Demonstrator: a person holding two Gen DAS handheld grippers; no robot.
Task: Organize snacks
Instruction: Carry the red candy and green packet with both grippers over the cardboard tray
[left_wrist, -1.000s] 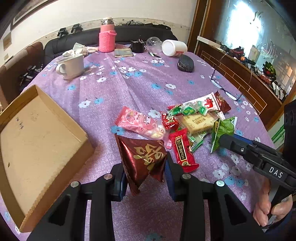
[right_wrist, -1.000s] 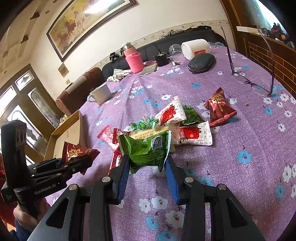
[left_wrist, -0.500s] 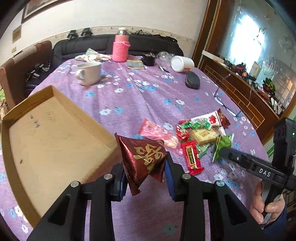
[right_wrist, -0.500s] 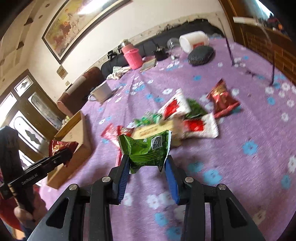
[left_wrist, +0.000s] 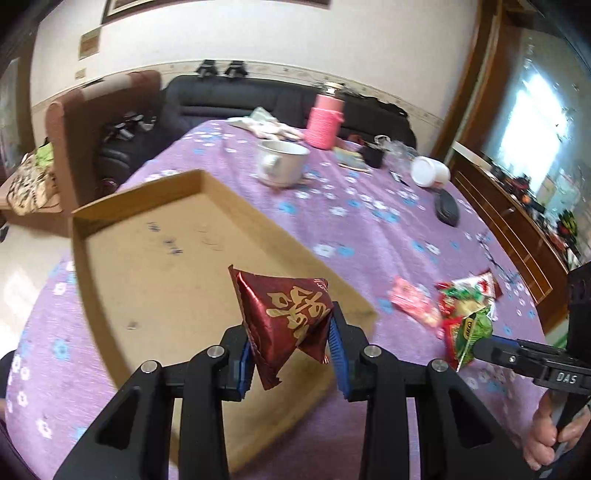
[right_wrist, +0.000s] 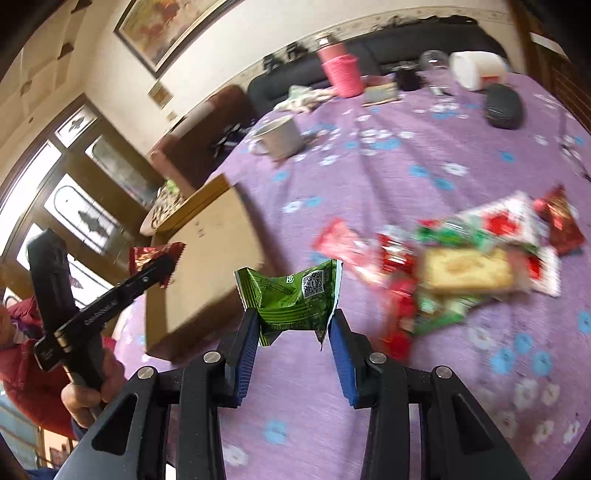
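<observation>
My left gripper (left_wrist: 291, 343) pinches the dark red snack packet (left_wrist: 286, 317) above the cardboard tray (left_wrist: 147, 280); my right gripper (right_wrist: 293, 343) clamps the green snack packet (right_wrist: 291, 295) beside it. Both grips catch only crinkled foil, so I risk dropping one short onto the tablecloth (right_wrist: 388, 155).

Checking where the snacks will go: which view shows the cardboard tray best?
The left wrist view: the cardboard tray fills the middle, its bare floor and low walls showing, partly behind the red packet. The right wrist view shows the tray from its side, blurred, its floor only obliquely.
</observation>
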